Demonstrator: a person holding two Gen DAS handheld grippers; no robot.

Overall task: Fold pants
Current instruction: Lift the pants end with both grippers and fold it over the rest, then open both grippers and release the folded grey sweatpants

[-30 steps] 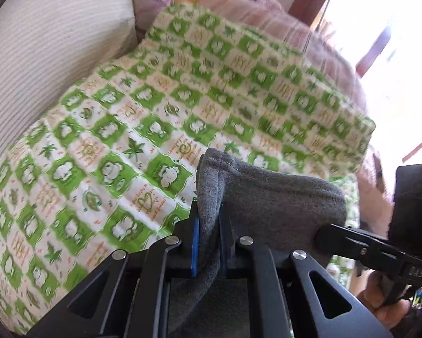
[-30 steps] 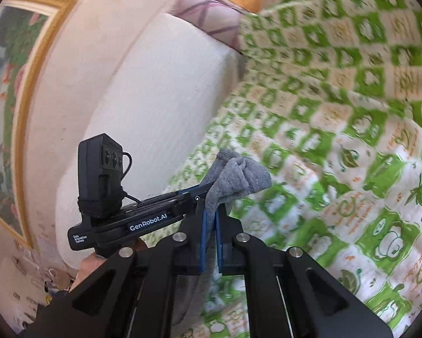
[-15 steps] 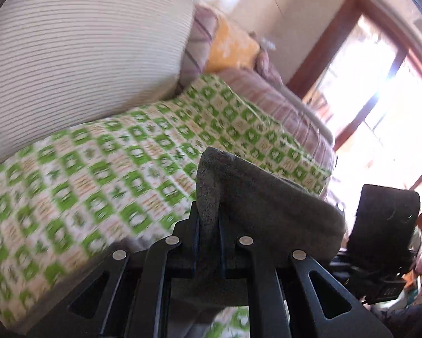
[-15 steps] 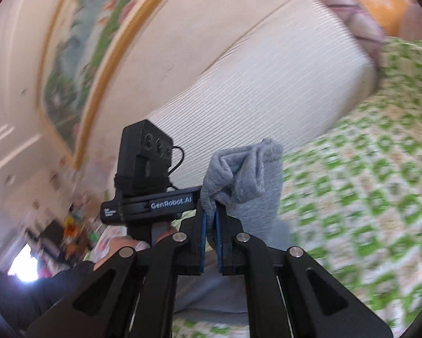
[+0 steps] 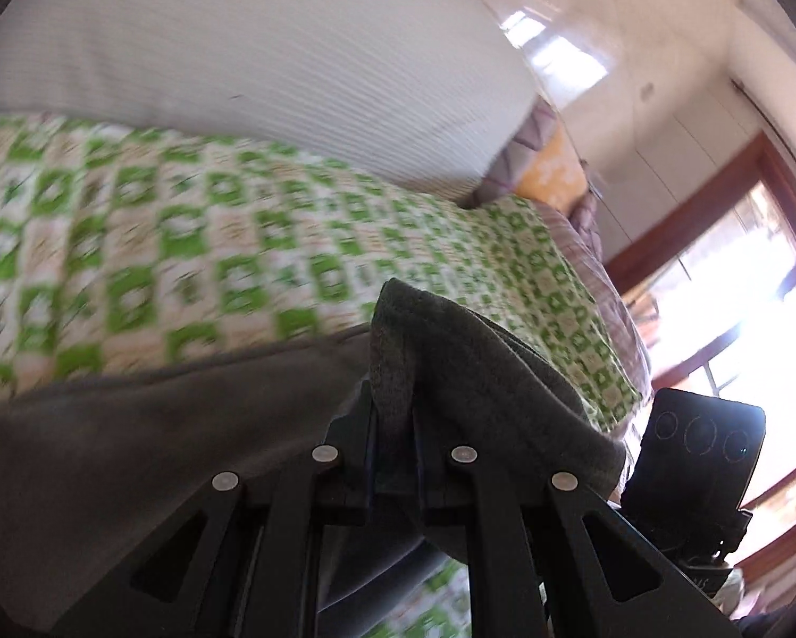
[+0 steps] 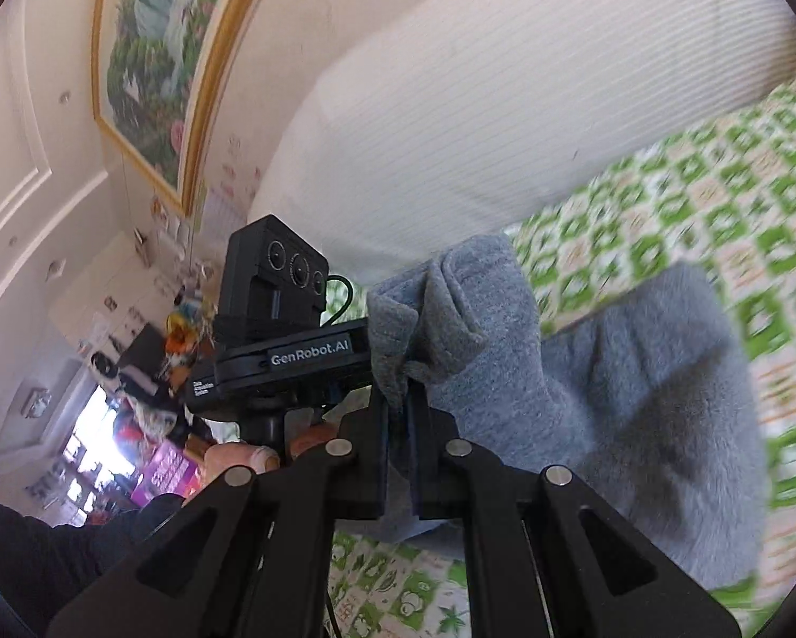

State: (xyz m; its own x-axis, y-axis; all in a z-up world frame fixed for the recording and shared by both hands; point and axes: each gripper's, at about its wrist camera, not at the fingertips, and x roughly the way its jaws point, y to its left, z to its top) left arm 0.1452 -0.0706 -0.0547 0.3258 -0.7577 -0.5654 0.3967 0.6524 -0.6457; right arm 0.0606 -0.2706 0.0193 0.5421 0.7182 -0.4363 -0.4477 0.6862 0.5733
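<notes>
The grey pants (image 5: 132, 425) hang in the air above a green-and-white checked bedspread (image 5: 211, 244). My left gripper (image 5: 392, 425) is shut on a bunched edge of the pants, and the cloth spreads down to its left. My right gripper (image 6: 400, 414) is shut on another bunched edge of the pants (image 6: 637, 399), whose fleecy cloth drapes to its right. The left gripper's body (image 6: 286, 329) shows in the right wrist view, close beside the right gripper. The right gripper's body (image 5: 701, 457) shows at the lower right of the left wrist view.
A large white ribbed cushion (image 5: 265, 53) stands behind the bedspread, also in the right wrist view (image 6: 504, 106). A yellow and purple pillow (image 5: 546, 170) lies at the far end. A framed picture (image 6: 153, 53) hangs on the wall. A wood-framed window (image 5: 743, 276) is at the right.
Both grippers have lifted and tilted upward with the pants held. More grey cloth now hangs in view, and the bedspread has dropped lower in both views.
</notes>
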